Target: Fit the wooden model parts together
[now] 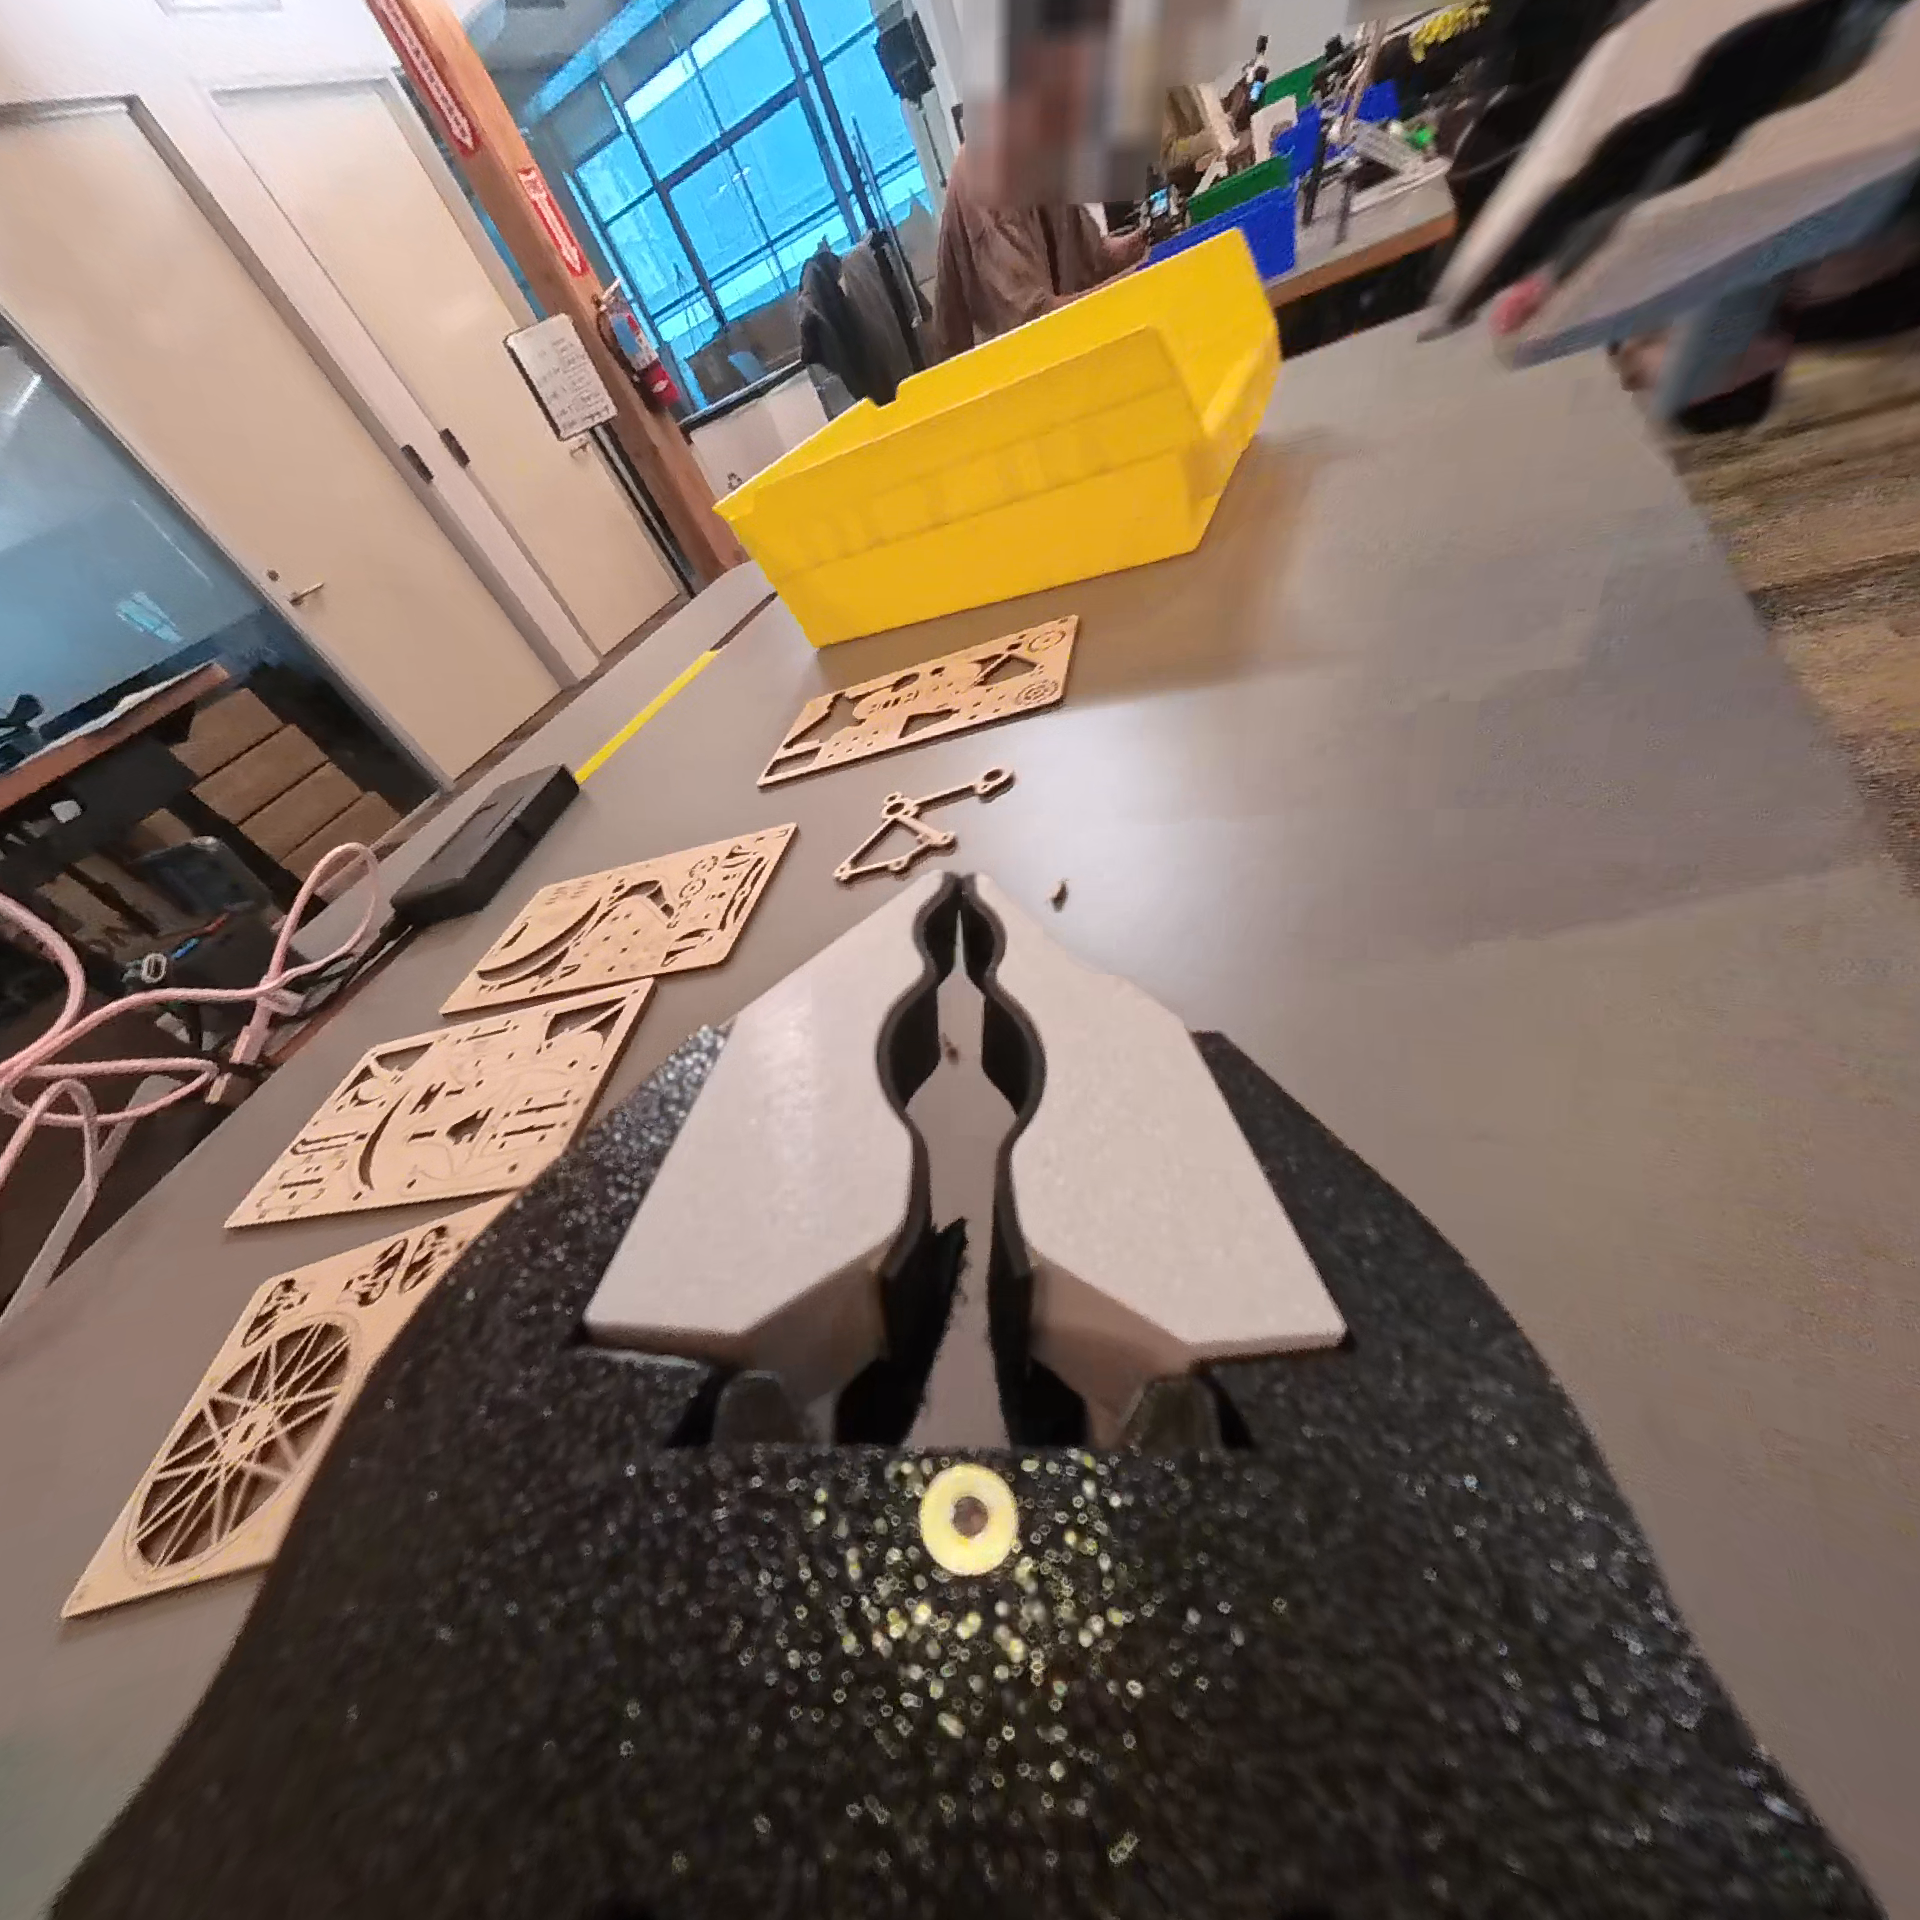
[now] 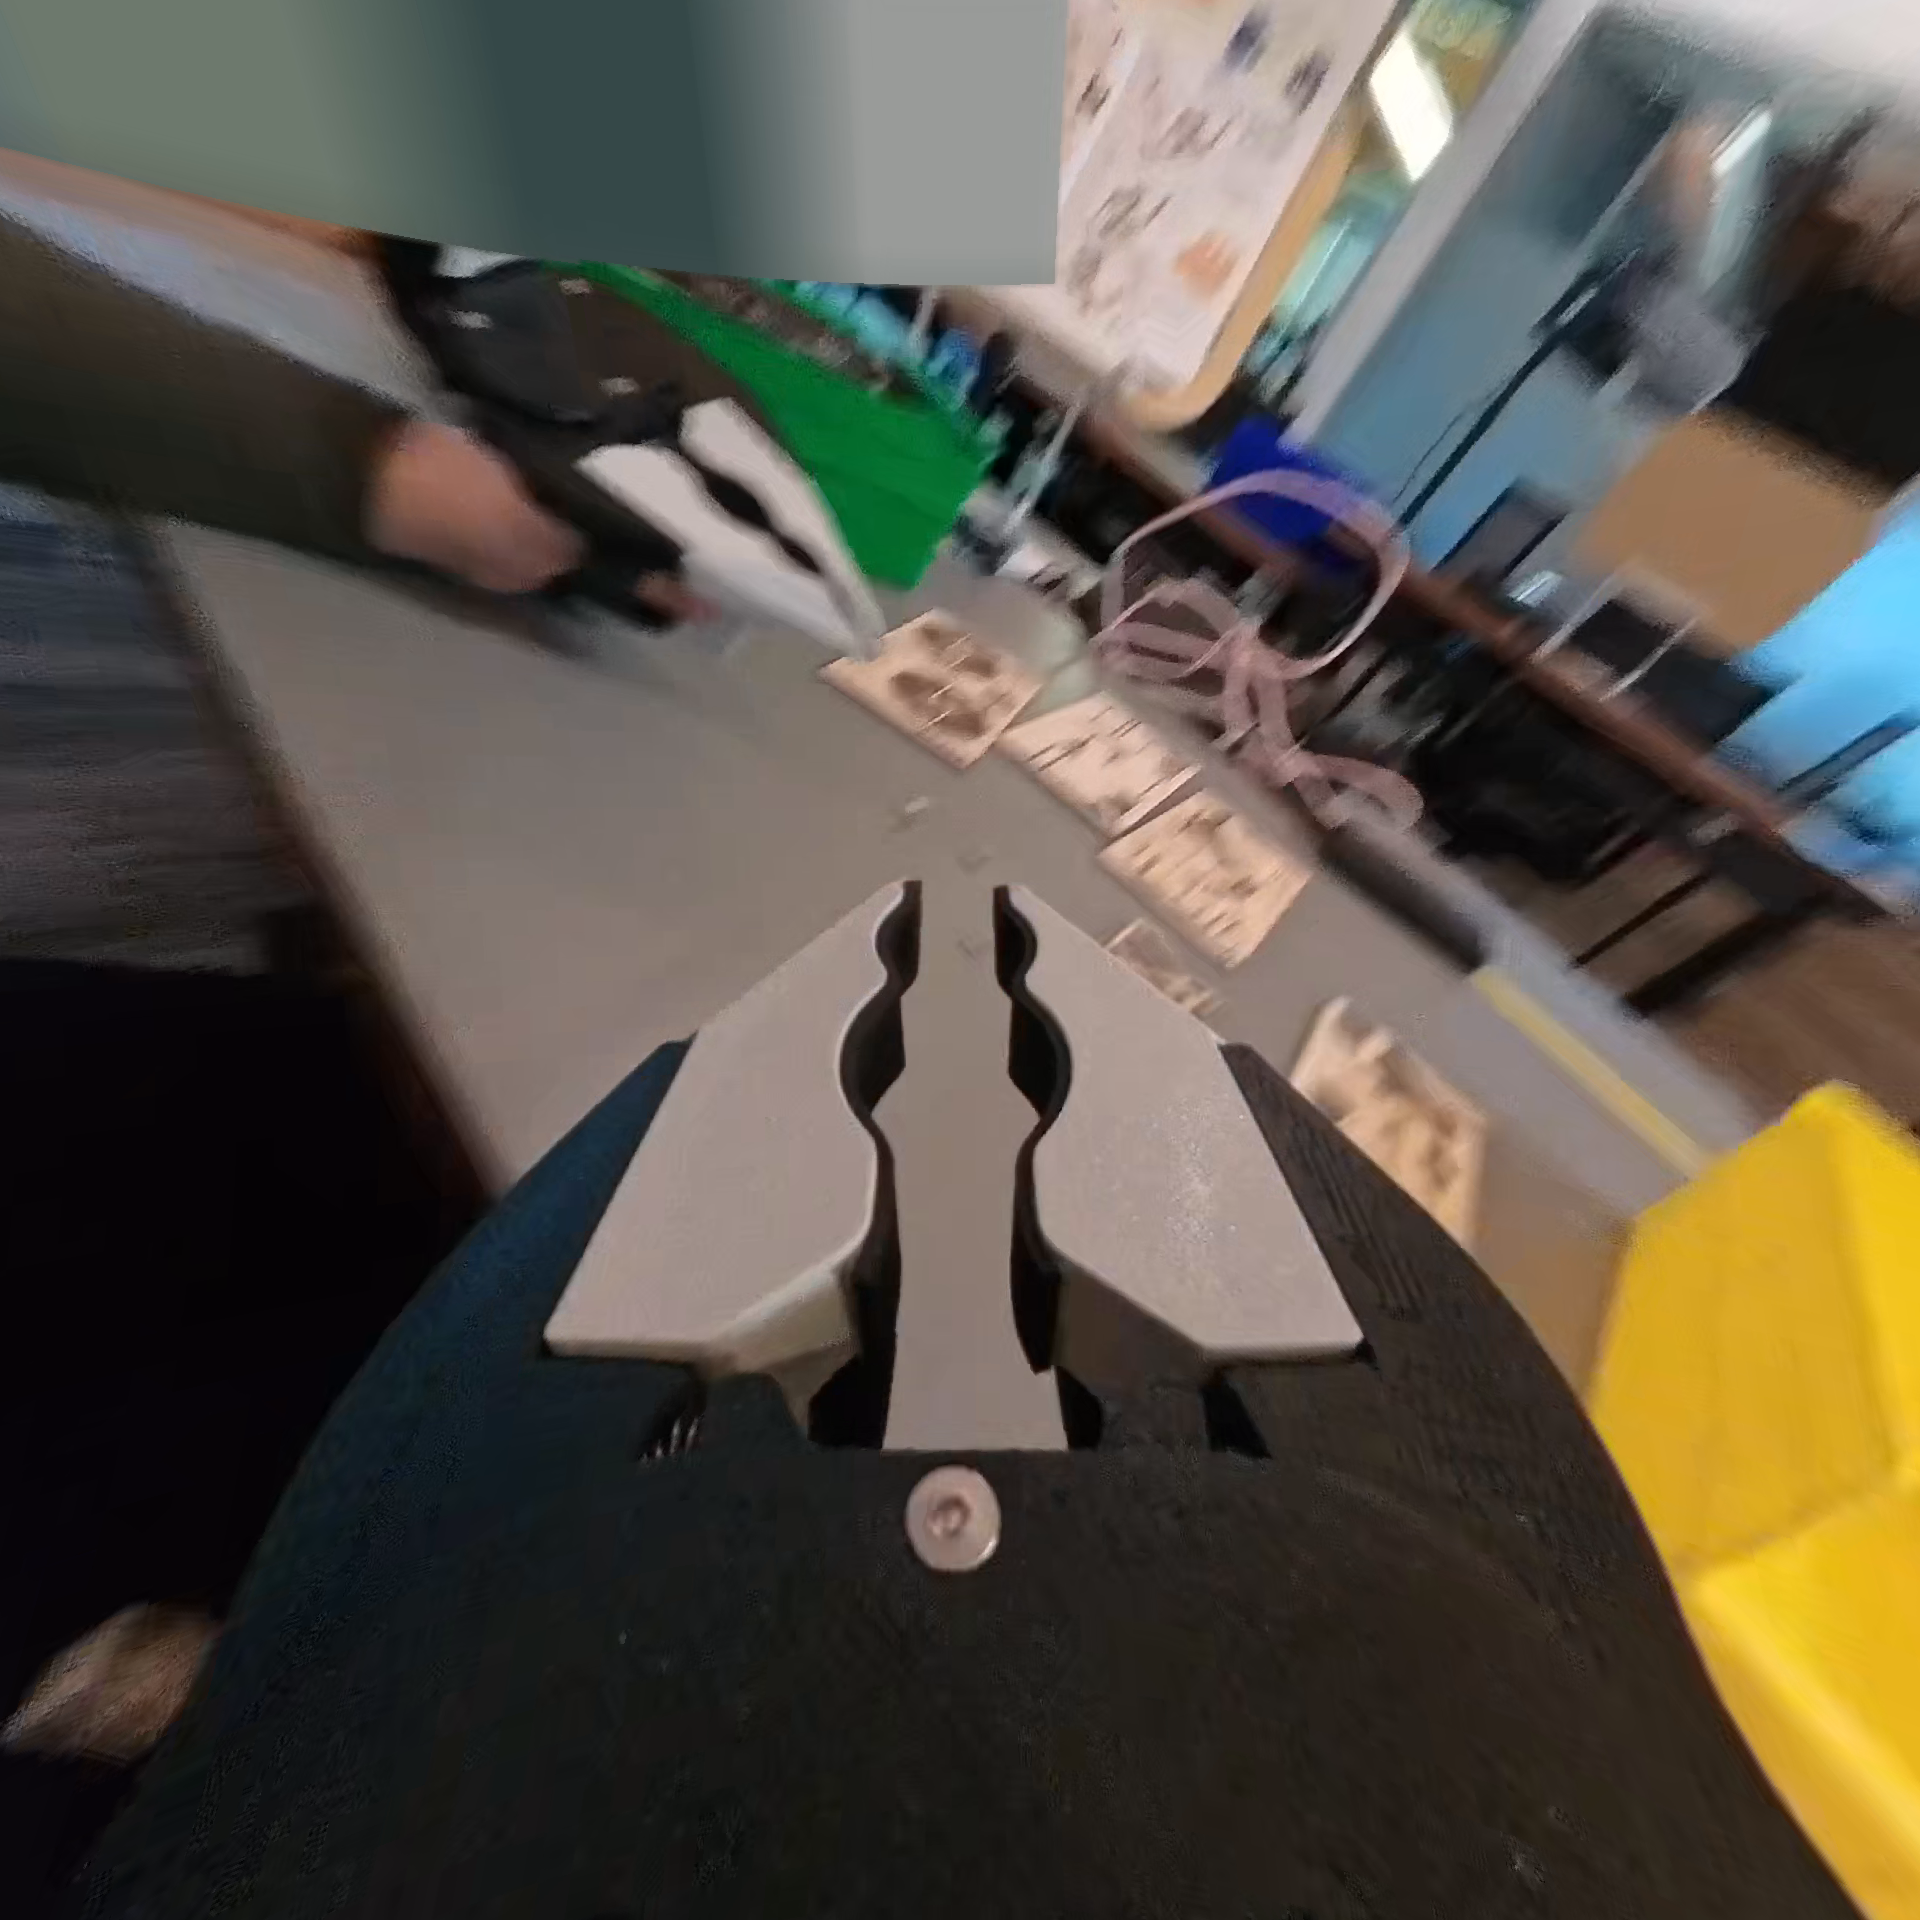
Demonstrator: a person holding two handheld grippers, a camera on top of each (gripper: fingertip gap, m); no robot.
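Left gripper [image 1: 958, 891] is clenched, tips pressed together with nothing between them, hovering low over the grey table [image 1: 1403, 935]. Just past its tips lies a small wooden linkage [image 1: 920, 831], rods and rings already joined, flat on the table, with a tiny dark scrap [image 1: 1060, 894] beside it. To the left runs a row of four laser-cut wooden sheets [image 1: 447, 1117], one with a spoked wheel [image 1: 244, 1439] cut into it, and a fifth sheet [image 1: 925, 696] sits farther on, right in front of a yellow bin [image 1: 1018, 488]. A black box [image 1: 488, 842] and pink cables [image 1: 156, 1039] lie at the table's left edge. Signs on the post and by the door carry writing, too small to read. Over to the right gripper [image 2: 957, 896]: released, a clear gap between the tips, empty, held above the table. Its view is badly blurred. Ahead of it the sheets show again as pale rectangles, the bin sits at the right edge, and a person's hand [image 2: 468, 520] holds the left gripper down at the far sheet.
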